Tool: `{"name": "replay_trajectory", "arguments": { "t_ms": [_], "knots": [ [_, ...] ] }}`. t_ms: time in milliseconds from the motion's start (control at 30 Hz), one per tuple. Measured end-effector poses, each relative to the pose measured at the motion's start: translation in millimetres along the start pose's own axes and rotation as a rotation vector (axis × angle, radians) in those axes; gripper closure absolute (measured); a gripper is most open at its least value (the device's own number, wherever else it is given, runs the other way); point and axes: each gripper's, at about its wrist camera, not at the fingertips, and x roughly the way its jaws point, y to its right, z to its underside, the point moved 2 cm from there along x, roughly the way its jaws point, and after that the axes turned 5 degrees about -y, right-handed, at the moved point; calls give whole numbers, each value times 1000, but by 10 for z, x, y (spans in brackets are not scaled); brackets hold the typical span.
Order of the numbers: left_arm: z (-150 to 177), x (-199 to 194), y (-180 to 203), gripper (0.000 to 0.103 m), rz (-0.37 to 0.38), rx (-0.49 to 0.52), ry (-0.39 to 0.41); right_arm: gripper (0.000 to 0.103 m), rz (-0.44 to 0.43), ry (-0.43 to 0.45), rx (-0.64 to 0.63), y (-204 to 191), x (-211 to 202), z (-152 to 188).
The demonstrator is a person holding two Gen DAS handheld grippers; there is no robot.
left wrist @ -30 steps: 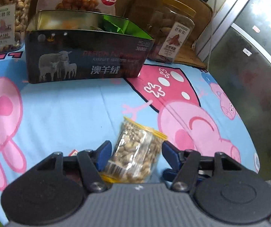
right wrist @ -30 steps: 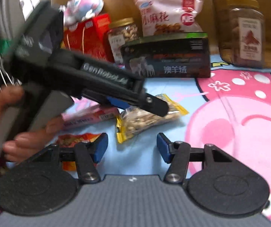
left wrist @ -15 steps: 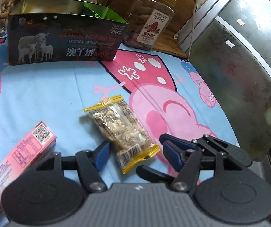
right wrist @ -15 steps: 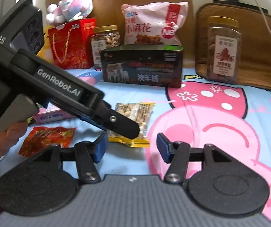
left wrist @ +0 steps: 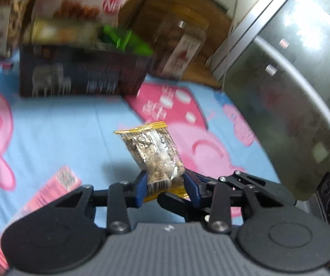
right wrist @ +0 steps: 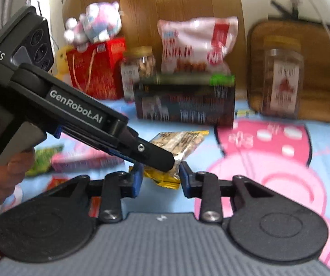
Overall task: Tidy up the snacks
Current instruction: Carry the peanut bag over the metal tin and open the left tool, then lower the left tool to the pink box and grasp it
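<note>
A clear nut packet with yellow ends (left wrist: 153,151) is gripped at its near end by both grippers and tilts up off the blue cartoon sheet (left wrist: 56,124). My left gripper (left wrist: 165,187) is shut on it. My right gripper (right wrist: 158,179) is also shut on the packet (right wrist: 178,141), with the left gripper body crossing in front of it. A dark open box with sheep printed on it (left wrist: 82,76) stands behind; it also shows in the right wrist view (right wrist: 185,101).
A pink carton (left wrist: 49,191) lies at the left. Two nut jars (right wrist: 138,71) (right wrist: 281,76), a large snack bag (right wrist: 197,43), a red gift bag (right wrist: 95,66) and a plush toy (right wrist: 95,25) line the back. A grey appliance (left wrist: 291,92) stands at the right.
Both grippers have closed on the near end of the nut packet, which lay flat half a second ago and now tilts up off the sheet. Both views are blurred by motion.
</note>
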Motion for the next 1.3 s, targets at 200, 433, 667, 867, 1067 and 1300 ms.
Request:
{"name": "replay_trajectory", "arguments": {
  "t_ms": [200,433,667,867,1067,1300],
  "knots": [
    [-478,-387,-91,68,-21,12,140,67,-7,127,-32,-16,264,-572],
    [-1208,-410,-593,67,-125,-34,211,67,-54,90,22,138,1149,-1213],
    [-1509,-74,-1107,65,-246,-102,158,63,-103,-56,98,258,1805,-1290],
    [-1388,-124,-1070,53,-289,-65,187,46,-77,2,85,225,1616,-1239],
    [-1024,-692,-819,53,-259,-9,270,46,-207,19,123,199,1086,-1003],
    [11,-1299,-1068,50,-222,-120,268,46,-277,-61,-126,-290,684,-357]
  ]
}}
